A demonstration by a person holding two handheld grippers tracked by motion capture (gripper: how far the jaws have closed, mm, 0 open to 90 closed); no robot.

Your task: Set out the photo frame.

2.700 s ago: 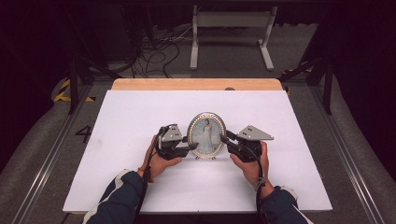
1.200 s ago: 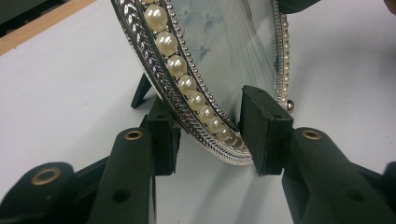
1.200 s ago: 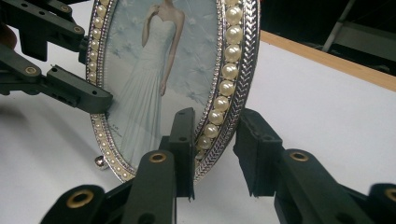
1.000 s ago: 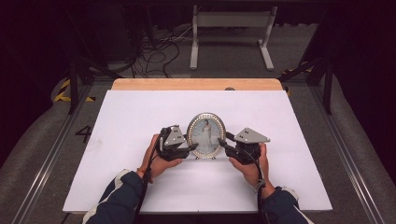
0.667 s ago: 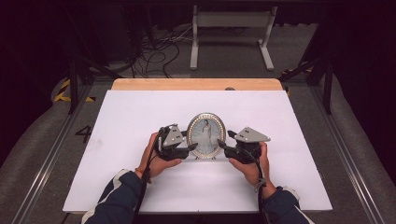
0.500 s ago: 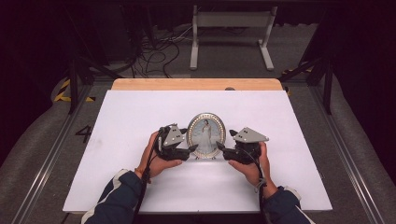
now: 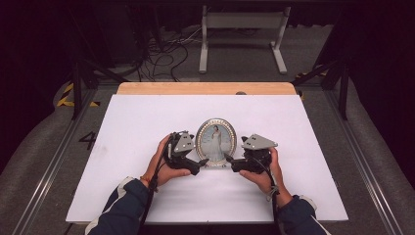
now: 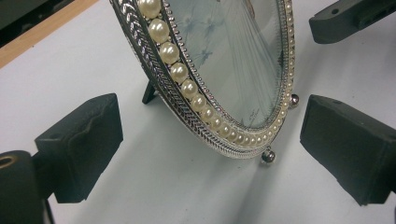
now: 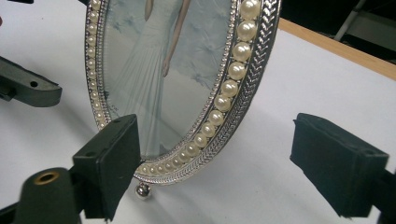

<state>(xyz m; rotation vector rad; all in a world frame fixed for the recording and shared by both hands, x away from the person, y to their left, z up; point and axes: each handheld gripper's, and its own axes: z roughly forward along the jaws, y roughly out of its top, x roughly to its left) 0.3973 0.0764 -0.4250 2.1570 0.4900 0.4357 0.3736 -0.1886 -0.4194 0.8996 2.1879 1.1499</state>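
An oval picture frame with a pearl-studded metal rim stands upright near the middle of the white table, propped on its rear strut, with the left gripper and right gripper flanking its lower edge, each with jaws spread wide and gripping nothing. The frame is judged rigid, moderately light, slippery on its beads and fragile at its glass, so the braided metal rim is the safest hold. Compared with the earliest picture, both grippers sit slightly lower and closer to the base; the frame has not moved.
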